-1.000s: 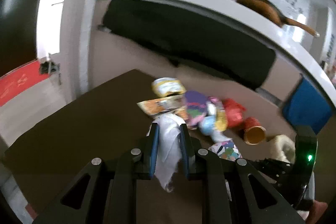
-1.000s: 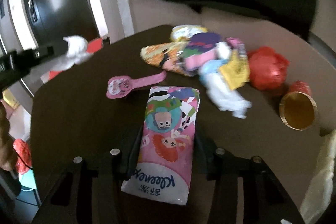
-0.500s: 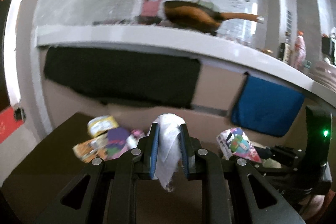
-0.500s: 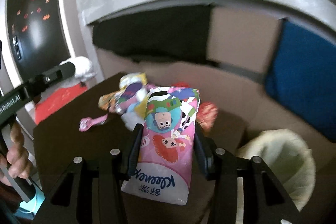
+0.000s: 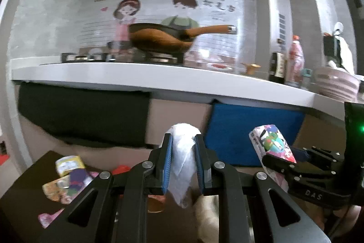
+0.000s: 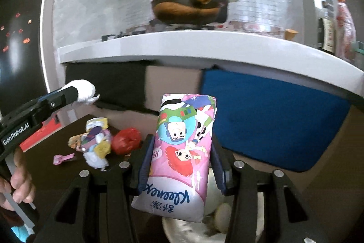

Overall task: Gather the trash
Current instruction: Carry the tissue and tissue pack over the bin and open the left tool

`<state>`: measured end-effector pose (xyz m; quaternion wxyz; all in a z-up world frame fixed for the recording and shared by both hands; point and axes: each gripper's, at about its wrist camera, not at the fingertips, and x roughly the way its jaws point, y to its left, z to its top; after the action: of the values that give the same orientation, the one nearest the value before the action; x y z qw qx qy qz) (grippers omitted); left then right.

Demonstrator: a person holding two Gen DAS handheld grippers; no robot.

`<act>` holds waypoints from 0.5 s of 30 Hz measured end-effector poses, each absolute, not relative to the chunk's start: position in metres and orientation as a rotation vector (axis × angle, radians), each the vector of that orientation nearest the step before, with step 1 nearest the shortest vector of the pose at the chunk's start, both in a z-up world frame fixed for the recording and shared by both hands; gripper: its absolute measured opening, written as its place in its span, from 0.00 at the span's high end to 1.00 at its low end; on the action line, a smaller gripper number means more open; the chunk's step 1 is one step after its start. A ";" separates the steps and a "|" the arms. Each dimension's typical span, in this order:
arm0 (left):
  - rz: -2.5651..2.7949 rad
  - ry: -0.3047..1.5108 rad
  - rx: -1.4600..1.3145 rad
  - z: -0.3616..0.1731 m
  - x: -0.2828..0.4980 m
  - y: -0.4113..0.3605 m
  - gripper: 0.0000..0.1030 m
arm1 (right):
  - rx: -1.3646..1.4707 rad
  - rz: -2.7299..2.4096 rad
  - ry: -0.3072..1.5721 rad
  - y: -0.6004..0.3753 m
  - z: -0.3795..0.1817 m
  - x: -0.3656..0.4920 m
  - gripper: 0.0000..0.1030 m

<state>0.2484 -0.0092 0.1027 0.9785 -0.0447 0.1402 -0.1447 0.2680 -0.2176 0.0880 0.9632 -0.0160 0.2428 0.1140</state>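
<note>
Left gripper: raised above the table, aimed a little below level toward the counter. Its blue pads are clamped on a crumpled white tissue, which sticks out above the fingertips and hangs below them.

Right gripper: held up beside the left one, tilted downward. Its fingers are closed against both sides of a pink cartoon-printed tissue pack, gripped upright with the printed end toward the camera. A hand on the left gripper's handle shows at the lower left of the right wrist view.

Directly below the pack, a bin lined with a pale bag is partly visible, with something pale inside.

Dark brown table: a heap of mixed wrappers lies on it, with a red crumpled bag touching the heap and a pink spoon-shaped wrapper lying just apart.

Beyond: a white counter with a black panel and a blue panel beneath it. On the counter, a brown pan sits on a stove, with bottles and a striped bowl farther right. The wall behind carries cartoon figures.
</note>
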 end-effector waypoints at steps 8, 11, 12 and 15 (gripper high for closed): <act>-0.381 0.308 -0.074 0.094 0.256 -0.064 0.81 | -0.012 0.145 0.484 -0.264 0.085 0.260 0.57; -0.404 0.329 -0.068 0.086 0.259 -0.081 0.81 | 0.005 0.127 0.493 -0.279 0.080 0.258 0.57; -0.410 0.335 -0.065 0.083 0.259 -0.086 0.81 | 0.007 0.121 0.493 -0.283 0.079 0.256 0.57; -0.421 0.352 -0.062 0.073 0.261 -0.096 0.81 | 0.015 0.100 0.500 -0.294 0.072 0.255 0.57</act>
<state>0.2609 -0.0964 0.0732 0.9621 -0.0307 0.1738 -0.2078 0.2555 -0.2940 0.0725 0.9677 0.0072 0.2471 0.0497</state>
